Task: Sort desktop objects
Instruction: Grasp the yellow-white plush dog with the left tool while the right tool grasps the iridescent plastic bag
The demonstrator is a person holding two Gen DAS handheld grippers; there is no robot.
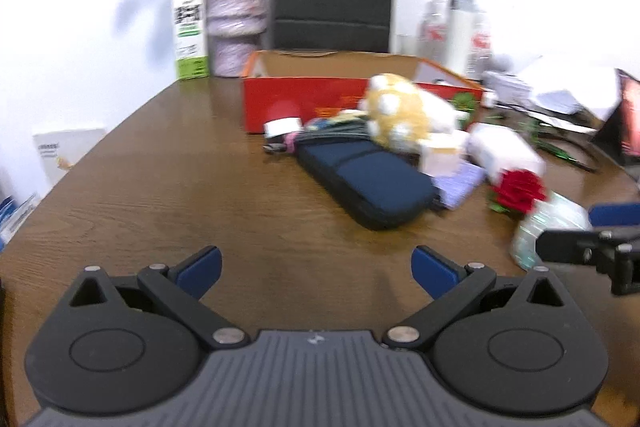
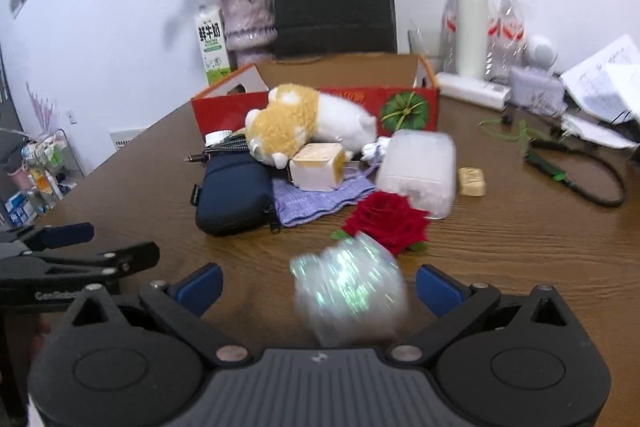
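Sorting is judged barely begun: the red box (image 2: 408, 105) at upper centre of the right wrist view shows nothing inside as far as can be seen, though its floor is hidden. The things to be sorted are heaped on the tabletop (image 2: 520, 239) just in front of it.

Counted in the heap:
- one plush toy (image 2: 304, 125)
- one dark blue pouch (image 2: 232, 195)
- one lilac cloth (image 2: 316, 201)
- one cream cube (image 2: 318, 167)
- one white tub (image 2: 418, 169)
- one red rose (image 2: 386, 221)
- one small tan block (image 2: 472, 181)
- one cable bundle (image 2: 226, 145), partly hidden.

One shiny wrapped bundle (image 2: 348, 297), blurred, is seen between the wide-spread jaws of the right tongs (image 2: 318, 289); contact is not shown. The left tongs (image 1: 316, 269) are spread wide with nothing in them, over bare tabletop at lower centre.
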